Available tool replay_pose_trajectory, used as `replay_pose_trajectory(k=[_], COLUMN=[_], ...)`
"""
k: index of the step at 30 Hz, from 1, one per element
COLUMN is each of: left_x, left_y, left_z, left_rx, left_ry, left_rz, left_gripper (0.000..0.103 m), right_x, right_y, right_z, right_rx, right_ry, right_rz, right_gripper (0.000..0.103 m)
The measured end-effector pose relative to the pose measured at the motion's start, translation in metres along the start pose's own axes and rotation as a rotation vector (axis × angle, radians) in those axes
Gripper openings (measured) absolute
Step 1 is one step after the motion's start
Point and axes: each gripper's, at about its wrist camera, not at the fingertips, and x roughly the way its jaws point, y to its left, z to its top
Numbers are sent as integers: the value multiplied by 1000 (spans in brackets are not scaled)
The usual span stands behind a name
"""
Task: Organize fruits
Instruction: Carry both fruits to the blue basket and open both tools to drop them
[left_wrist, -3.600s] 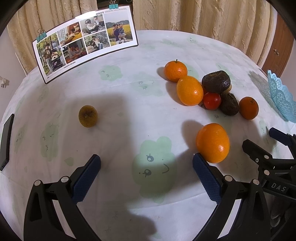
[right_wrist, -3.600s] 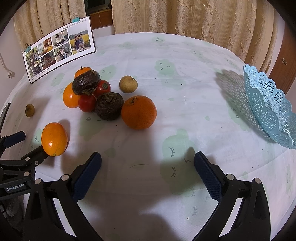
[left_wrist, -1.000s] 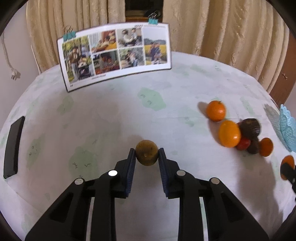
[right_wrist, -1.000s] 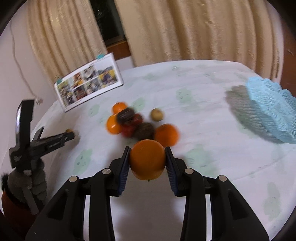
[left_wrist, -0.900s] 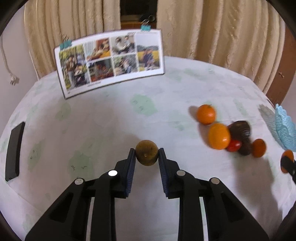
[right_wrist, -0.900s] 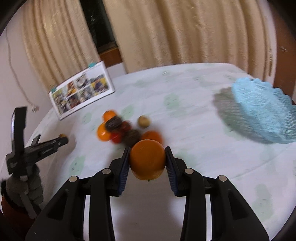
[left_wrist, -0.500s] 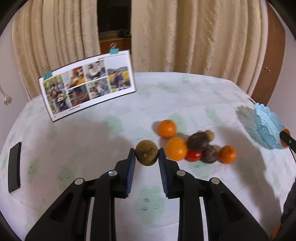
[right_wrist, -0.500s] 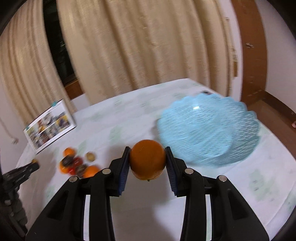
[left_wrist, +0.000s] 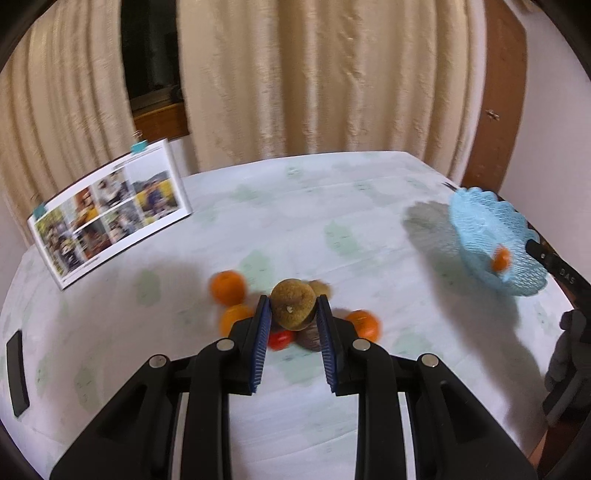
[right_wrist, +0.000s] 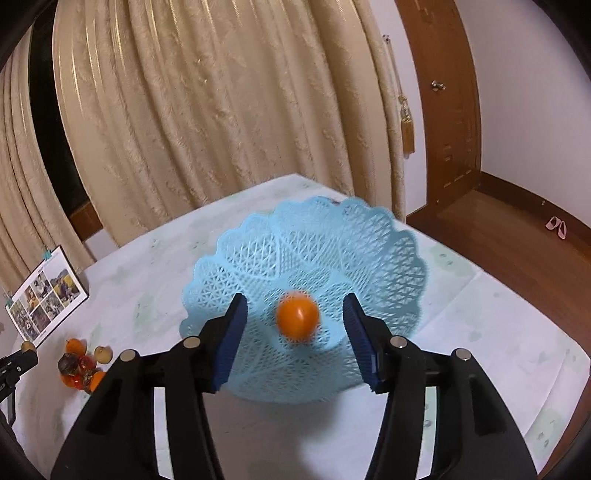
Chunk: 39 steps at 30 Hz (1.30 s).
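- Left tongs (left_wrist: 293, 319), low centre of the left wrist view, are pinching a brownish-green round fruit (left_wrist: 293, 308) tight between the blue pads (left_wrist: 263, 334), stem dimple facing the camera.
- Just behind and partly hidden by that fruit sits the pile on the bench (left_wrist: 332, 229): a mandarin (left_wrist: 228, 287) to the left, an orange (left_wrist: 236, 317) below it, a red tomato (left_wrist: 279, 338) peeking between the pads, a dark fruit (left_wrist: 308, 338) beside it, another mandarin (left_wrist: 364, 324) to the right. All a bit blurred.
- At the right edge of that view, the blue lattice basket (left_wrist: 491, 240) with an orange blur inside it, and black parts of the other tool reaching in beside it.
- Upper left, a photo board (left_wrist: 110, 218) stands clipped upright near the curtain (left_wrist: 314, 74); a dark flat device (left_wrist: 16, 373) lies at the far left edge.
- Right tongs (right_wrist: 294, 334), lower centre of the right wrist view: the jaws have just been opening and now stand spread, pads clear of the fruit.
- The big orange (right_wrist: 297, 318) shows between them, blurred, free of both pads, over the middle of the blue lattice basket (right_wrist: 369, 258); whether it has landed I cannot tell.
- The basket sits on the bench near its right corner.
- Lower left of this view, the remaining fruit pile (right_wrist: 81, 365) is small and well apart from the basket, with the photo board (right_wrist: 44, 295) above it.
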Motion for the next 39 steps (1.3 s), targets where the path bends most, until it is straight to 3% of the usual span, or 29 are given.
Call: replay_pose_trajectory(k=[12, 19, 25, 32, 38, 39], left_x=[14, 44, 75, 92, 89, 87], left_y=[-111, -180, -223, -243, -238, -236], left_z=[29, 47, 56, 67, 71, 71], left_rx=[124, 144, 159, 148, 125, 121], left_ry=[-26, 0, 34, 25, 24, 24], left_rz=[-119, -233, -262, -255, -277, -279], left_gripper=[26, 26, 26, 26, 27, 37], right_x=[-18, -19, -23, -23, -27, -29], right_y=[-51, -70, -81, -79, -78, -76], right_z=[-11, -20, -22, -20, -20, -20], right_rx=[119, 215, 278, 300, 300, 293], right_ry=[-140, -141, -167, -188, -219, -230], right_rz=[-101, -102, -114, -138, -202, -213], right_gripper=[59, 62, 62, 65, 65, 65])
